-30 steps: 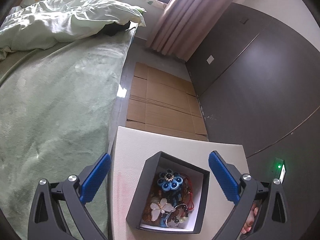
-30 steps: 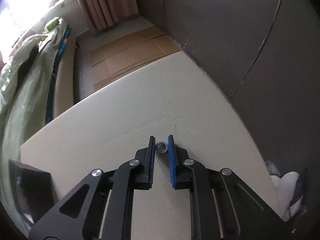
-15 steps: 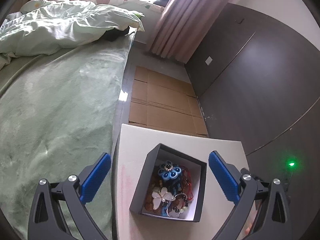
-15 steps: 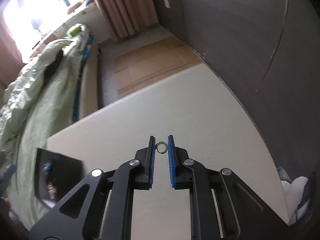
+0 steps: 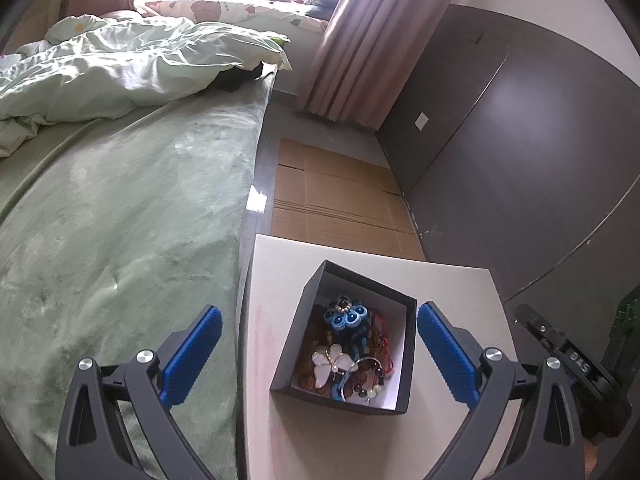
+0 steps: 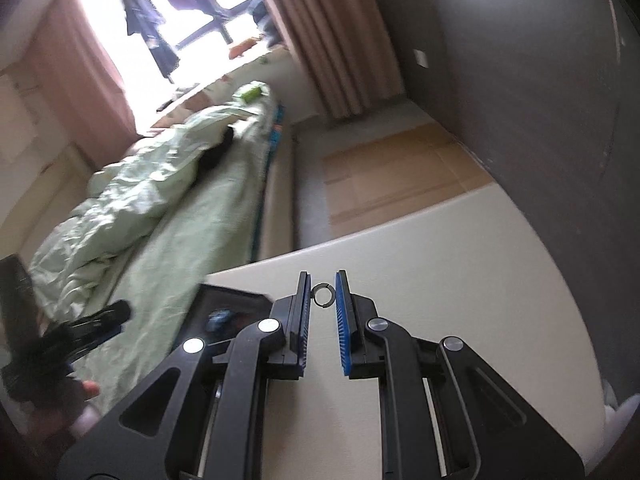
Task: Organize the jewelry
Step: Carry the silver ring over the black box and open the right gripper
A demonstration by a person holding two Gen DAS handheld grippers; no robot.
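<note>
A black jewelry box stands on a cream table; inside lie a blue flower brooch, a white butterfly brooch and tangled beads and cords. My left gripper is open wide, its fingers either side of the box and above it. My right gripper is shut on a small silver ring, held above the table, just right of the box. The left gripper shows blurred at the left of the right wrist view.
A green-covered bed with a rumpled duvet lies left of the table. Flattened cardboard covers the floor beyond the table. A dark wardrobe wall runs along the right. Pink curtains hang by the window.
My right gripper has lifted the ring off the table and swung left toward the box. My left gripper has risen and pulled back a little, staying open over the box.
</note>
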